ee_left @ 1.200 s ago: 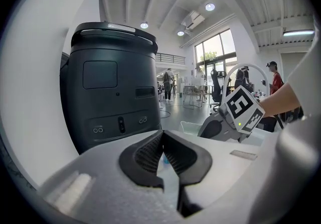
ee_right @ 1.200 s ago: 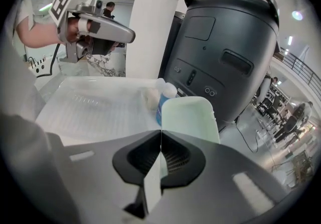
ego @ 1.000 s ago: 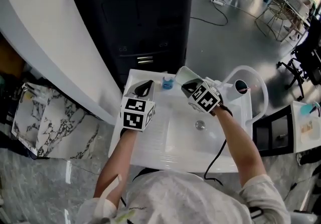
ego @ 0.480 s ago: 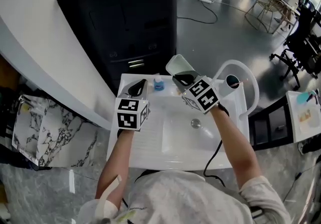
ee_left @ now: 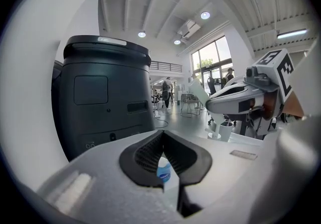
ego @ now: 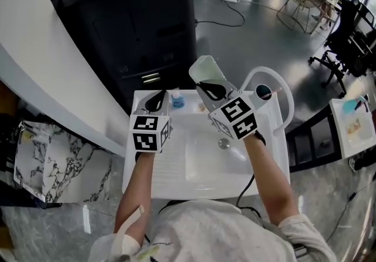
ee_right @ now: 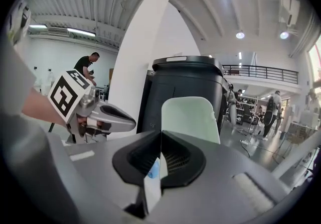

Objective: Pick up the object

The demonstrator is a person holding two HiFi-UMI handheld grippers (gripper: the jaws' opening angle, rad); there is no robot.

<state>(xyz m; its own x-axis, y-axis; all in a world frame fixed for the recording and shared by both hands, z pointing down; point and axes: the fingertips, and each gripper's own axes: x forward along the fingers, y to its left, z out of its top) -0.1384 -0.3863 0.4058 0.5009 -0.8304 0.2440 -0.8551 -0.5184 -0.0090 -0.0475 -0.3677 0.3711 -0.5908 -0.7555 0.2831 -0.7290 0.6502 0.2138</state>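
A pale green translucent plastic cup (ego: pixel 205 69) is held tilted above the back edge of the white sink (ego: pixel 176 168). My right gripper (ego: pixel 214 90) is shut on its wall. In the right gripper view the cup (ee_right: pixel 190 112) rises just beyond the closed right gripper (ee_right: pixel 160 140), and a thin strip of its wall runs down between the pads. My left gripper (ego: pixel 155 101) hovers over the sink's left back corner, shut and empty. In its own view the left gripper (ee_left: pixel 163 140) has its jaws together, with the right gripper (ee_left: pixel 241 100) and the cup (ee_left: pixel 199 92) at the right.
A small blue-capped bottle (ego: pixel 177 101) stands on the sink's back ledge between the grippers. A white arched faucet (ego: pixel 281 82) and a small holder (ego: pixel 262 90) are at the back right. The drain (ego: pixel 224 143) lies mid-basin. A large black bin (ego: pixel 141 26) stands behind the sink.
The right gripper has lifted the cup higher and farther back above the sink's rear edge. The left gripper has stayed over the left back corner, still shut.
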